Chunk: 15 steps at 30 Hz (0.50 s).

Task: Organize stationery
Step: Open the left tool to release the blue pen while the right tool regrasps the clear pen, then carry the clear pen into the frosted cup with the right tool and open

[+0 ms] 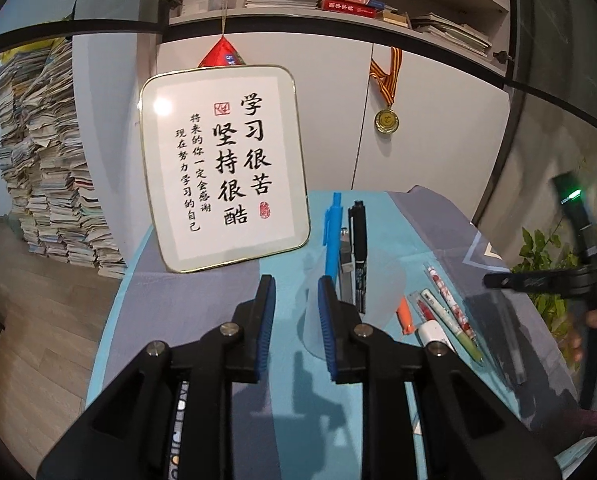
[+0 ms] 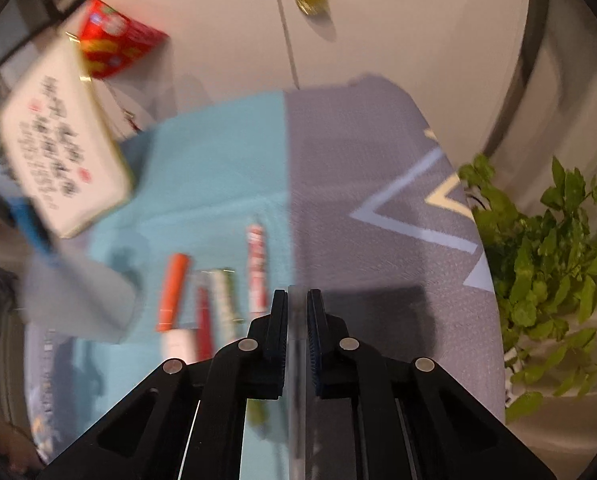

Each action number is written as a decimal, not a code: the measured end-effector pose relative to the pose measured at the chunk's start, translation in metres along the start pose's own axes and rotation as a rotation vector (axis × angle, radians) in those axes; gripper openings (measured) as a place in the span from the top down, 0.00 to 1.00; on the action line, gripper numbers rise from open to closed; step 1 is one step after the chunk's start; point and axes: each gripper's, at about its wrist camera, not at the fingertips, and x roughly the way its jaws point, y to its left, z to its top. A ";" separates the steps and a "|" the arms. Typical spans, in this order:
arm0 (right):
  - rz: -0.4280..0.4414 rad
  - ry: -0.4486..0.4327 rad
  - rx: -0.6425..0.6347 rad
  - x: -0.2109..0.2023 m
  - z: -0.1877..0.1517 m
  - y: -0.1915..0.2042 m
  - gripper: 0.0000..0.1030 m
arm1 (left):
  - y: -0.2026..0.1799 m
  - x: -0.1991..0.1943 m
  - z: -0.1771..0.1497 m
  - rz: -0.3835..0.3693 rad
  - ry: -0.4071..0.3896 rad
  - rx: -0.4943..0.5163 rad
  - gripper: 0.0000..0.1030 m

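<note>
A translucent cup (image 1: 354, 292) stands on the blue and grey cloth (image 1: 202, 320) and holds a blue pen (image 1: 332, 236), a black pen (image 1: 358, 248) and a grey one. My left gripper (image 1: 296, 304) is open, its right finger against the cup's left wall. Loose on the cloth to the right lie an orange pen (image 1: 405, 314), a red one, a white-and-green pen (image 1: 450, 324) and a red-patterned pen (image 1: 448, 300); they also show in the right wrist view (image 2: 222, 296). My right gripper (image 2: 297, 300) is shut on a clear flat piece, perhaps a ruler (image 2: 297, 360), held above the cloth.
A framed calligraphy board (image 1: 226, 168) leans at the table's back left. A white cabinet with a medal (image 1: 386, 120) stands behind. A green plant (image 2: 546, 264) is off the table's right edge. Paper stacks (image 1: 46, 160) stand on the floor at left.
</note>
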 end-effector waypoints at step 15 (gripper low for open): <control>0.190 -0.298 -0.239 -0.104 0.002 0.125 0.90 | 0.010 -0.019 -0.015 0.012 0.023 0.011 0.81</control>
